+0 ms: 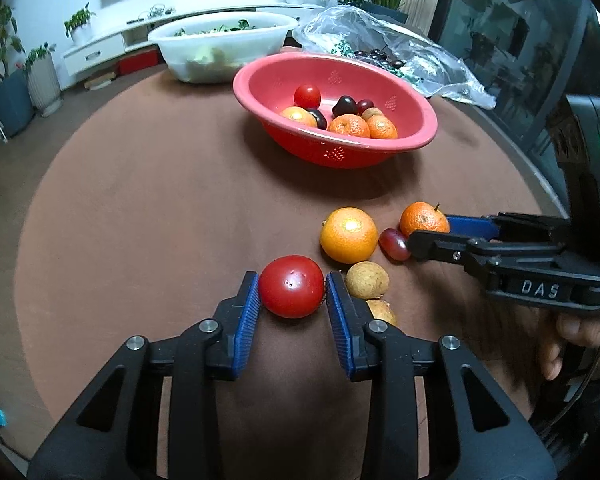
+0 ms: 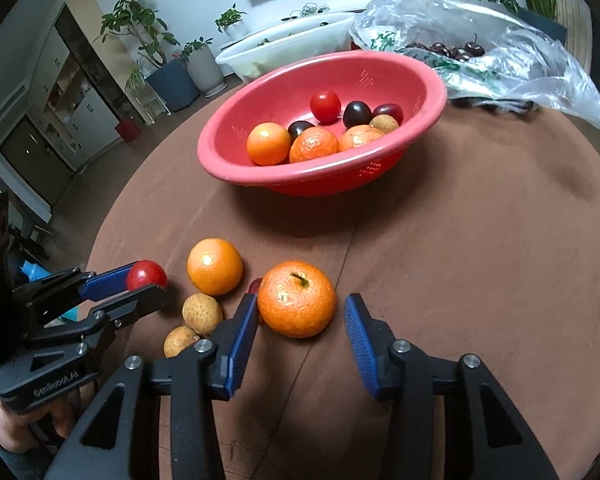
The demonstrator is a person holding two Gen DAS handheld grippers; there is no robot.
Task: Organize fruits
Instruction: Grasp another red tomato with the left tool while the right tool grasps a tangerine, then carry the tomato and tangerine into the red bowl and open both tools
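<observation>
My left gripper (image 1: 292, 281) is shut on a red tomato (image 1: 291, 286) that rests on the brown round table (image 1: 160, 220); both blue pads press its sides. In the right wrist view a tangerine (image 2: 297, 299) with a stem sits between the pads of my right gripper (image 2: 301, 302). The left pad is at its skin, while the right pad (image 2: 358, 328) stands apart from it, so the jaws are open. Beside them lie an orange (image 1: 348, 234), a small red grape (image 1: 394, 244) and two brown longans (image 1: 367, 280). The red colander bowl (image 1: 416, 120) holds several fruits.
Behind the red bowl stand a white basin (image 1: 220, 46) with greens and a clear plastic bag (image 1: 400, 46) with dark cherries. A person's hand (image 1: 576, 340) holds the right gripper's handle. The table edge curves close on the left and right.
</observation>
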